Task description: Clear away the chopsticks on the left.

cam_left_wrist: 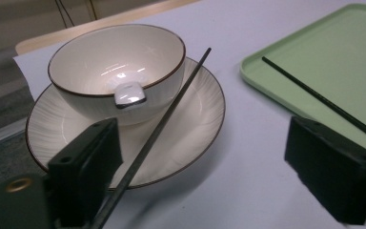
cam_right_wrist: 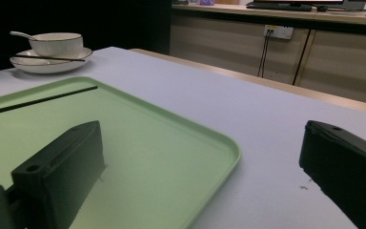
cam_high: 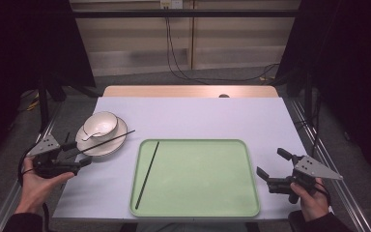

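One chopstick (cam_high: pixel 146 175) already lies along the green tray's (cam_high: pixel 251 164) left edge; the other chopstick (cam_left_wrist: pixel 157 138) rests across the plate (cam_left_wrist: pixel 190 143) near the bench's left edge, against one jaw of the wide-open left tool (cam_high: pixel 77 153). It should close squarely, then lift level. The right tool (cam_high: pixel 270 165) gapes empty.

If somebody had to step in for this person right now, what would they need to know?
Left tongs: open, beside the plate, with a black chopstick running past one jaw; a grip on it cannot be confirmed.
Right tongs: open, holding nothing, right of the green tray.
Things: the first chopstick lies across the plate rim; a second chopstick lies in the tray. The bowl, with a spoon in it, sits on the plate.
Seemingly done: one chopstick in the tray.
Probably left: the other chopstick.
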The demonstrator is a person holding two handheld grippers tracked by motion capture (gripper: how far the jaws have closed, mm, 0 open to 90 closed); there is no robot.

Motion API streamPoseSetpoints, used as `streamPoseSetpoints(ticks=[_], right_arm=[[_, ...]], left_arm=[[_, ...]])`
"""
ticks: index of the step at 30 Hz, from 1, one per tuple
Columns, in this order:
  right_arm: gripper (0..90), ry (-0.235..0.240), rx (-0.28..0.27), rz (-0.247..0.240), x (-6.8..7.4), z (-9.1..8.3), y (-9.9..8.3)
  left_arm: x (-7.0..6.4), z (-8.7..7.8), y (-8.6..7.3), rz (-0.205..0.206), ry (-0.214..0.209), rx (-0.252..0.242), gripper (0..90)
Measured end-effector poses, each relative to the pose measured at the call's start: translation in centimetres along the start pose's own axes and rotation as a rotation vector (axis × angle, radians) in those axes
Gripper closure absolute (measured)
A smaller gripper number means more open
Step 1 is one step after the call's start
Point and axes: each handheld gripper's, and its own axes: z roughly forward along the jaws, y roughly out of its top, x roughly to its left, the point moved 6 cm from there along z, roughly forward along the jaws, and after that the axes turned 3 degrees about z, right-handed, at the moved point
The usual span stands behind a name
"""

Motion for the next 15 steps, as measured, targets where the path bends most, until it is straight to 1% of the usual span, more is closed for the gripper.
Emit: streamPoseSetpoints(ticks=[2, 3, 4, 6, 7, 9, 10, 11, 12, 13, 14, 15], right_arm=[[1.0, 0.003, -0.003, -0.001, 0.0, 0.0, 0.0], [1.0, 0.005, -0.001, 0.005, 0.1, 0.0, 0.0], [1.0, 0.005, 0.000, 0.005, 0.0, -0.1, 0.0], [1.0, 0.002, 0.002, 0.001, 0.0, -0.1, 0.0], [1.0, 0.005, 0.001, -0.002, 0.0, -0.1, 0.0], [1.0, 0.006, 0.001, -0.001, 0.0, -0.1, 0.0], [1.0, 0.003, -0.001, 0.000, 0.0, 0.0, 0.0], [1.0, 0.003, -0.001, 0.000, 0.0, 0.0, 0.0], [1.0, 0.005, 0.001, -0.002, 0.0, -0.1, 0.0], [1.0, 0.005, 0.001, -0.002, 0.0, -0.1, 0.0], [1.0, 0.005, 0.001, -0.002, 0.0, -0.1, 0.0], [1.0, 0.002, 0.000, -0.001, -0.1, 0.0, 0.0]], left_arm=[[0.9, 0.4, -0.2, 0.012, 0.002, 0.027, 15.3], [1.5, 0.8, -0.4, 0.022, -0.002, 0.041, 19.5], [1.5, 0.8, -0.4, 0.022, -0.002, 0.041, 20.5], [2.0, 1.4, -0.7, 0.036, 0.004, 0.068, 22.1], [2.4, 2.2, -1.0, 0.017, 0.020, 0.076, 23.4], [2.6, 2.7, -1.1, 0.023, 0.023, 0.082, 27.7], [2.6, 2.7, -1.1, 0.023, 0.023, 0.082, 29.7], [2.7, 2.9, -1.1, 0.029, 0.023, 0.082, 29.7], [2.8, 3.2, -1.1, 0.035, 0.016, 0.087, 33.2], [2.8, 3.4, -1.1, 0.030, 0.008, 0.097, 33.2], [2.8, 3.7, -1.1, 0.039, 0.013, 0.109, 33.3], [2.8, 4.1, -1.2, 0.043, 0.009, 0.129, 34.6]])
